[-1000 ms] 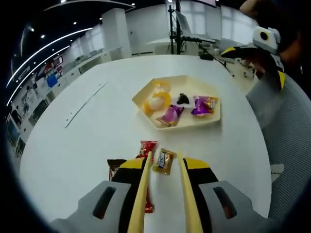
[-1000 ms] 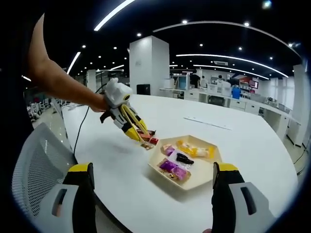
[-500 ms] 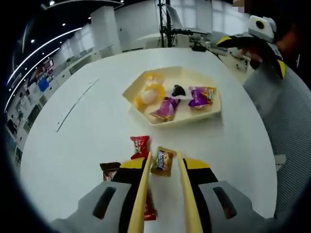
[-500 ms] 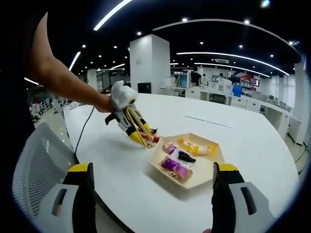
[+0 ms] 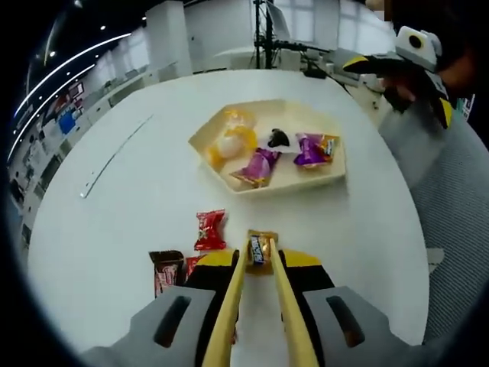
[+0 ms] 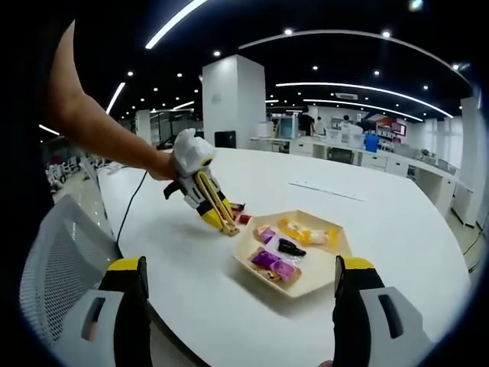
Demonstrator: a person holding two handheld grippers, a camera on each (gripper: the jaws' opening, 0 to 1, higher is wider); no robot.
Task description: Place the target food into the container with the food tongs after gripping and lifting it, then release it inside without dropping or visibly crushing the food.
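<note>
White round table (image 5: 122, 206) in an open office; tongs (image 5: 258, 294) of left gripper (image 5: 258, 246) pinching gold candy (image 5: 259, 248) below tray (image 5: 328, 172); right gripper (image 6: 241, 306) wide apart.

A round white table (image 5: 137, 191) sits in a large open-plan office. On it, at about 8 o'clock in the left gripper view, lie a red wrapped candy (image 5: 209, 229) and a dark brown wrapped candy (image 5: 165, 269), near each other but apart. A grey mesh office chair (image 5: 451, 199) stands at 3 o'clock beside the table's edge. In the right gripper view, a wide white pillar (image 6: 233, 103) rises at 12 o'clock behind the table, with rows of desks (image 6: 359, 145) at 2 o'clock and long ceiling light strips (image 6: 359, 90) overhead.
</note>
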